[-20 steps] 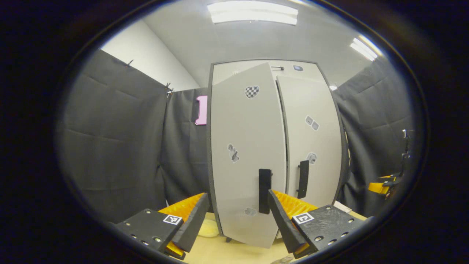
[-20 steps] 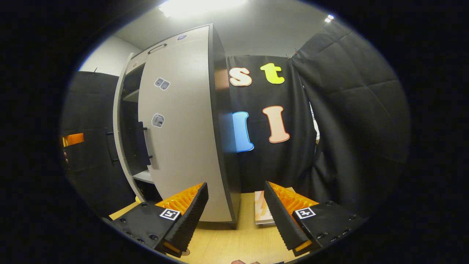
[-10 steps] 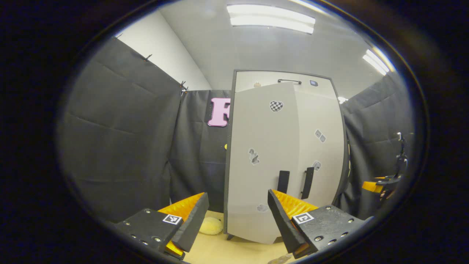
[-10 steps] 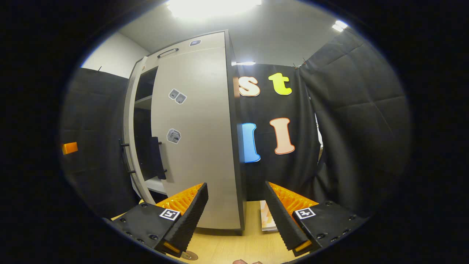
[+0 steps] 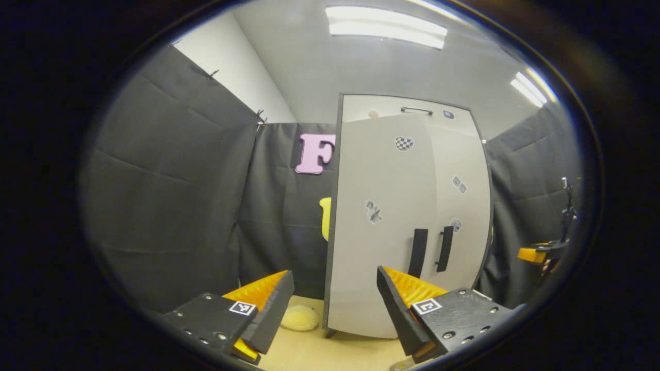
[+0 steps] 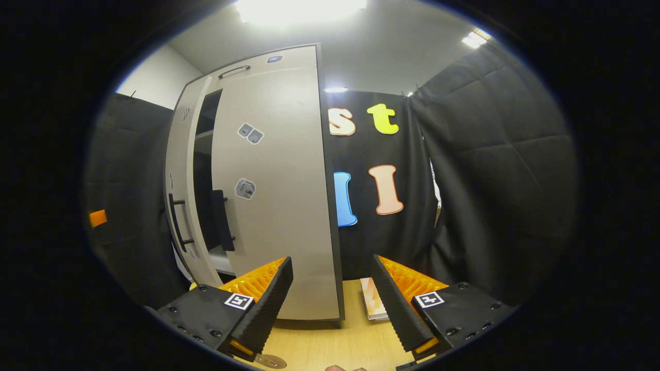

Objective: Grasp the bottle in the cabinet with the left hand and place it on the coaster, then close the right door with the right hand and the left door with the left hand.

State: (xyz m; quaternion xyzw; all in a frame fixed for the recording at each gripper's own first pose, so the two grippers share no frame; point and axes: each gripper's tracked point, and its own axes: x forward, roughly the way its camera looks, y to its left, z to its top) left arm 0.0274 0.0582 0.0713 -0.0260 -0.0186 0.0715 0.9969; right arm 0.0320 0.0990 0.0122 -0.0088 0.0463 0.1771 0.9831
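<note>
The grey cabinet [image 5: 407, 206] stands on the wooden table. In the left gripper view its left door [image 5: 376, 242] lies almost flush with the right door [image 5: 464, 206], their two dark handles [image 5: 418, 252] side by side. In the right gripper view the left door [image 6: 180, 170] is still a little ajar, with a dark gap beside the right door [image 6: 273, 196]. My left gripper [image 5: 330, 314] hangs open, back from the left door, with nothing between its fingers. My right gripper [image 6: 332, 309] is open too, near the cabinet's right corner. A round brown coaster [image 6: 271, 361] peeks out at the bottom edge.
A pale yellow lump [image 5: 299, 318] lies on the table [image 5: 309, 350] left of the cabinet's foot. A flat booklet [image 6: 372, 304] lies on the table right of the cabinet. Black cloth walls close in on both sides.
The left door has swung from half open to nearly shut. My left gripper has drawn back from it and turned left. The right gripper has barely moved.
</note>
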